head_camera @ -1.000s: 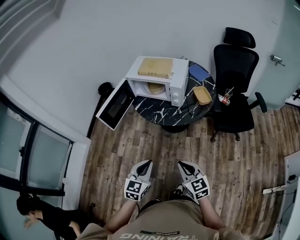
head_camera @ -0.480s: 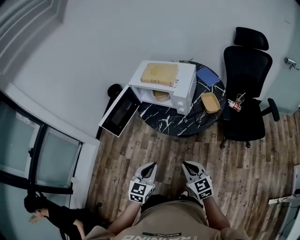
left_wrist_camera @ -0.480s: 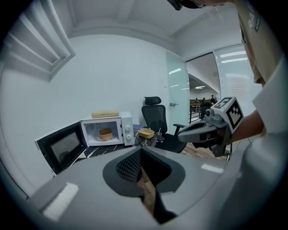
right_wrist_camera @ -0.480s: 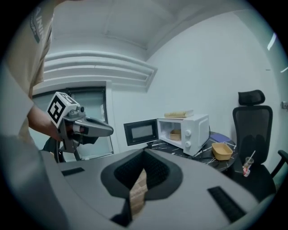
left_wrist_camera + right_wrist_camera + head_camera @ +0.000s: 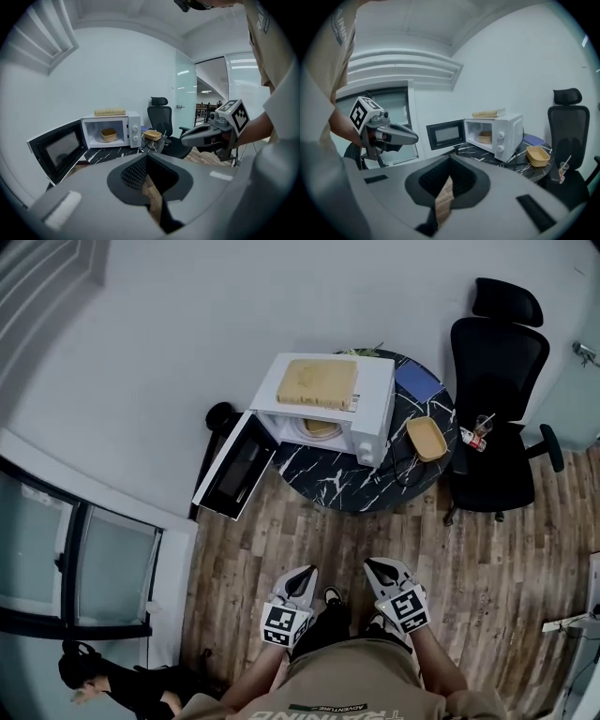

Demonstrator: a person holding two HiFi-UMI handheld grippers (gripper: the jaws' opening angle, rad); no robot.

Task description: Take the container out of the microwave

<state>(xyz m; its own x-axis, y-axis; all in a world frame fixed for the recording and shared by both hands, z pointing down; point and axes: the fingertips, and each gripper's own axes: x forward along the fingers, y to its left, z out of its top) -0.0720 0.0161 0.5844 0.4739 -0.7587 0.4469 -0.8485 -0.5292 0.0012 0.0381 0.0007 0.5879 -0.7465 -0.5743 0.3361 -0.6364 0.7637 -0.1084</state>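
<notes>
A white microwave [image 5: 367, 418] stands on a round black marble table [image 5: 347, 486] with its door [image 5: 234, 465] swung wide open to the left. Inside it sits a tan container [image 5: 322, 428], also seen in the left gripper view [image 5: 108, 135] and the right gripper view [image 5: 485, 137]. My left gripper [image 5: 302, 577] and right gripper [image 5: 377, 568] are held close to my body over the wood floor, well short of the table. Both are shut, with nothing between the fingers. Each gripper view shows the other one: the right gripper [image 5: 206, 133] and the left gripper [image 5: 389, 133].
A second tan container [image 5: 427, 439] lies on the table right of the microwave, beside a blue book [image 5: 419, 382] and cables. A wooden board [image 5: 317, 382] lies on the microwave. A black office chair [image 5: 497, 381] stands at the right. Glass panels [image 5: 56, 559] and a person [image 5: 122, 681] are at the left.
The head view has shifted slightly, so the microwave and table sit a little further right. Both grippers stay shut near my body. The person at lower left has slid lower in view.
</notes>
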